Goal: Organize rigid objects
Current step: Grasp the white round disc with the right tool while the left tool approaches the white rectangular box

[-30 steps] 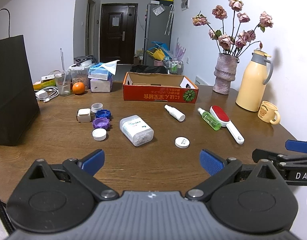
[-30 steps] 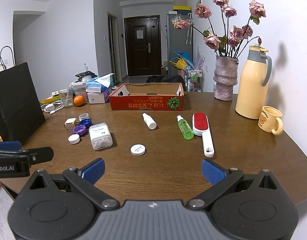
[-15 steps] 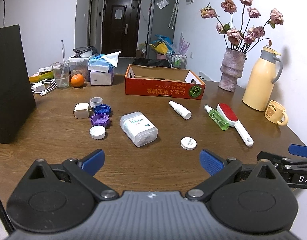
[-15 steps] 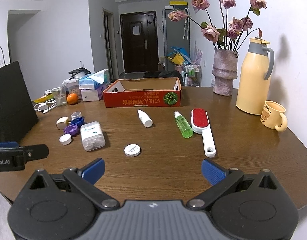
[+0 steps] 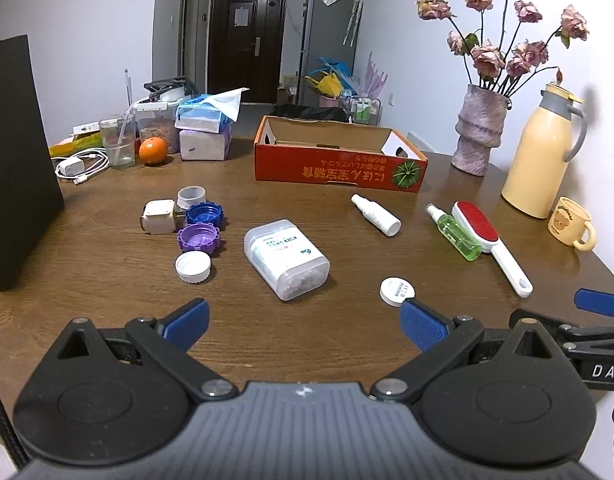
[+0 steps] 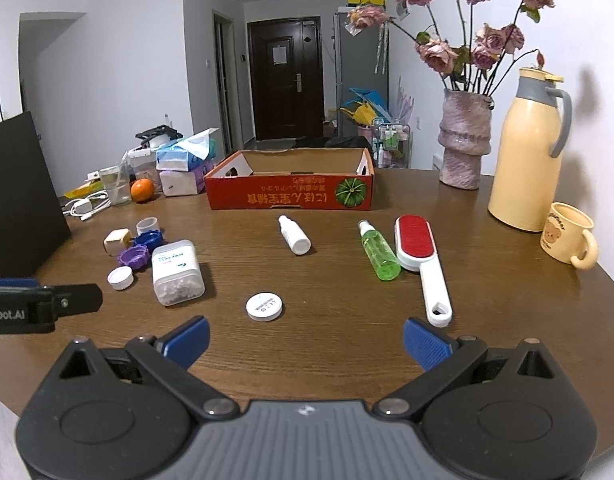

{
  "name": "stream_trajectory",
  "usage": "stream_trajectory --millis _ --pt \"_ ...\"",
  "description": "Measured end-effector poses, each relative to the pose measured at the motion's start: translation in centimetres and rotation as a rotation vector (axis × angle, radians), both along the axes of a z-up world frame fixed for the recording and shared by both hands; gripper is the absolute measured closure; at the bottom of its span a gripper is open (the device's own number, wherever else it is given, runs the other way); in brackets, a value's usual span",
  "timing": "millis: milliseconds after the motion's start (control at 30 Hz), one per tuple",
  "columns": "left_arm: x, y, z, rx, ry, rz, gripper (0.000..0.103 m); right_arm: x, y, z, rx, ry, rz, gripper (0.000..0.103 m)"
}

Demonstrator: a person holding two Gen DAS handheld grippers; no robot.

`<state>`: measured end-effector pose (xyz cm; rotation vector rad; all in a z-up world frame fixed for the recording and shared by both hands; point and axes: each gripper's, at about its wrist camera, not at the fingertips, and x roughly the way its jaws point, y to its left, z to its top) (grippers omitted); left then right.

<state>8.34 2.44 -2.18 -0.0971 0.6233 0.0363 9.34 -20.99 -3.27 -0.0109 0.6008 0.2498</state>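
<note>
Left hand-held gripper (image 5: 305, 322): low over the surface (image 5: 107, 280), fingers apart, empty.
Right hand-held gripper (image 6: 306, 336): likewise spread, empty.
Clear pill box (image 5: 287, 258): lying flat, mid-surface, ahead of the left hand-held gripper.

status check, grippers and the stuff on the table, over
Left gripper open, empty. Right gripper open, empty. Clear plastic container, round white tin, lint brush loose on table; red box unfilled. Nothing blocking.
</note>
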Motion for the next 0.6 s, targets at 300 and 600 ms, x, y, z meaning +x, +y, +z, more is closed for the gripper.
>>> stream_trajectory --millis 300,600 --pt "2.8 0.7 -1.5 -0.001 0.021 0.005 0.000 3.0 1.3 -1.4 -0.011 0.032 0.019 0.000" --pt "5.7 1.9 -3.3 -0.010 0.062 0.025 0.000 5.9 3.0 -3.3 -0.029 0.061 0.048 0.000"
